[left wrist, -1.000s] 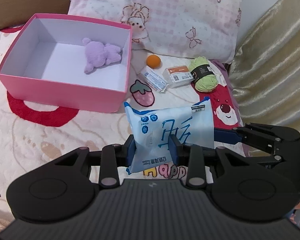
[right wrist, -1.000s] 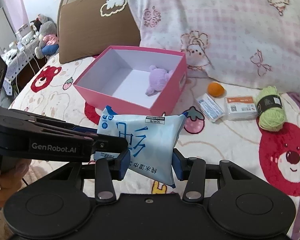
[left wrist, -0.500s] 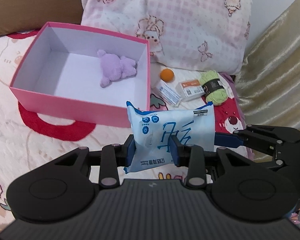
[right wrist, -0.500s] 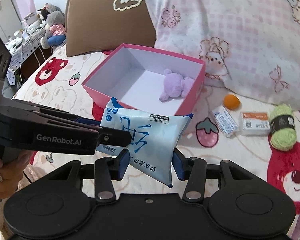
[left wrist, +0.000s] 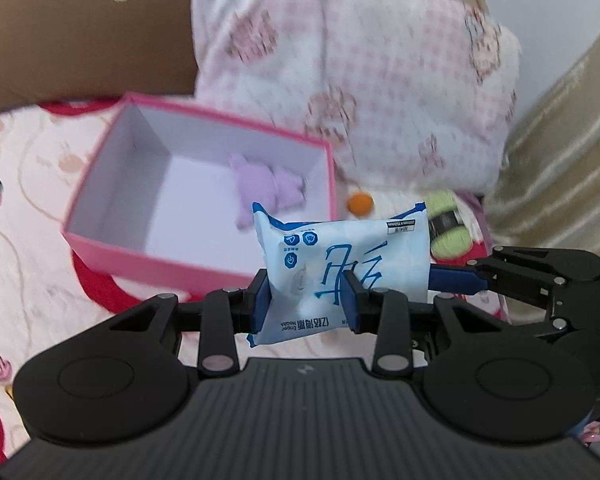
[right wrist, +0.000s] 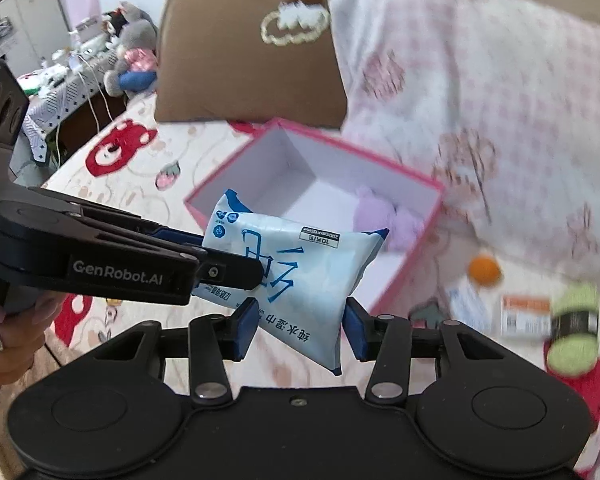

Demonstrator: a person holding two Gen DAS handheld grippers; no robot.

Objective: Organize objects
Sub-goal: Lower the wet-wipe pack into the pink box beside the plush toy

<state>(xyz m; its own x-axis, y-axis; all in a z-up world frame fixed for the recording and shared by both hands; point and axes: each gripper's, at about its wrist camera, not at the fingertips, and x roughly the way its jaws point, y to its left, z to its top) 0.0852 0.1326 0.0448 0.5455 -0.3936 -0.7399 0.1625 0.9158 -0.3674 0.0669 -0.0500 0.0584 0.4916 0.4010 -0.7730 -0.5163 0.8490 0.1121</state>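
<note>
Since both tools, the left tool [left wrist: 306, 300] and right tool [right wrist: 298, 326], clamped on the pack [left wrist: 342, 272], rose toward the box [left wrist: 140, 268], dropping it in looks next

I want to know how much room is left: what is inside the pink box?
A purple plush toy lies in the pink box; the rest visible is bare. The held wipes pack covers the near right corner.

We see a glossy, crinkled blue-and-white plastic wipes packet [left wrist: 342, 258]; beyond it a matt pink cardboard box [left wrist: 172, 266] holding a fuzzy lilac plush toy [left wrist: 266, 186], on a soft printed fleece bed cover [left wrist: 24, 216].
</note>
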